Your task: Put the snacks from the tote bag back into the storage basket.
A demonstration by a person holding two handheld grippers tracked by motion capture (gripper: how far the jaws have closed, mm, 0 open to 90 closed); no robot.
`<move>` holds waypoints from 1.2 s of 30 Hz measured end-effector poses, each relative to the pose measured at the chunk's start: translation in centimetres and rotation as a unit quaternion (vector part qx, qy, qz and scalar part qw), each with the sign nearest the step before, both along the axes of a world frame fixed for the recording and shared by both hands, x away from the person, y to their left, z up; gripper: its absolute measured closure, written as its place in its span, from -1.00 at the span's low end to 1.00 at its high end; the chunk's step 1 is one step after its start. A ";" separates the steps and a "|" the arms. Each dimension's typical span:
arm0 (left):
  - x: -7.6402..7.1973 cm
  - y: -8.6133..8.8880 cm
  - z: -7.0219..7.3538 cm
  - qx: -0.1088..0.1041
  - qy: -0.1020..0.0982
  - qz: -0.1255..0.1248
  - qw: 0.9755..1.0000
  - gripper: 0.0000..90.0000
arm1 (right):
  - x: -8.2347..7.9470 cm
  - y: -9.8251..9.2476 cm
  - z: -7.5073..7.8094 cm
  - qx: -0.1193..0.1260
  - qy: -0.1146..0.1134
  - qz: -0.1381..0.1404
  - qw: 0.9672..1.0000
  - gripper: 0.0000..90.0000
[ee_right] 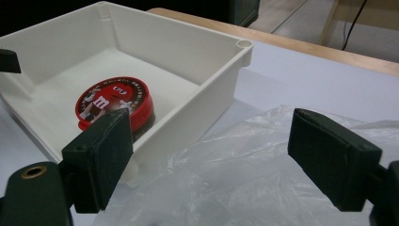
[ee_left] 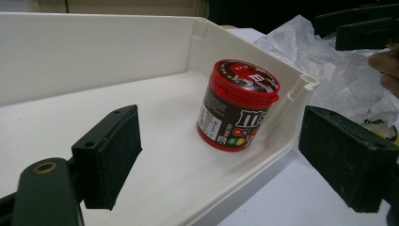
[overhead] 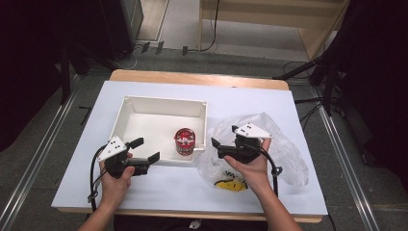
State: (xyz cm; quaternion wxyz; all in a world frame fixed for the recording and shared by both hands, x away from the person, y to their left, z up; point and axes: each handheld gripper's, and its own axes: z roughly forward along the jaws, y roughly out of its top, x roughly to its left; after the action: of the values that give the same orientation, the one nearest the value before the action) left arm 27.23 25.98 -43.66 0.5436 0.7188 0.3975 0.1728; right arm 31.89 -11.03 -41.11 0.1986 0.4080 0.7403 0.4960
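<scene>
Red-lidded brown candy tub (overhead: 184, 141), white tray (overhead: 126, 120), clear bag (overhead: 288, 149), black jaws

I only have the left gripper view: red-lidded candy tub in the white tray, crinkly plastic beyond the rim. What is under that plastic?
Observer: In the high view the plastic bag holds something yellow and black near the table's front edge.
Operator: Where is my right claw?
Observer: The right claw, open, hovers over the bag beside the white tray.
Operator: Anything else in the tray?
Observer: Just the candy tub, upright near the tray's front right corner.
</scene>
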 end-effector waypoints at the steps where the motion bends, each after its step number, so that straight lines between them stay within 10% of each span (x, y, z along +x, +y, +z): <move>1: 0.0 0.0 0.0 0.000 -0.001 0.000 1.000 -0.69 | -0.1 -0.2 0.0 0.000 0.001 -0.002 1.000 -0.67; 36: 0.1 0.3 0.0 -0.002 -0.002 0.004 1.000 -0.69 | -3.2 -9.8 -2.2 -0.004 0.019 -0.093 0.995 -0.67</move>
State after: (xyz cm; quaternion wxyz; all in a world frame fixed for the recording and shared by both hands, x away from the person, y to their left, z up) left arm 27.31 26.27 -43.62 0.5448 0.7160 0.3995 0.1758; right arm 28.72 -20.83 -43.27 0.2314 0.4839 0.7049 0.4641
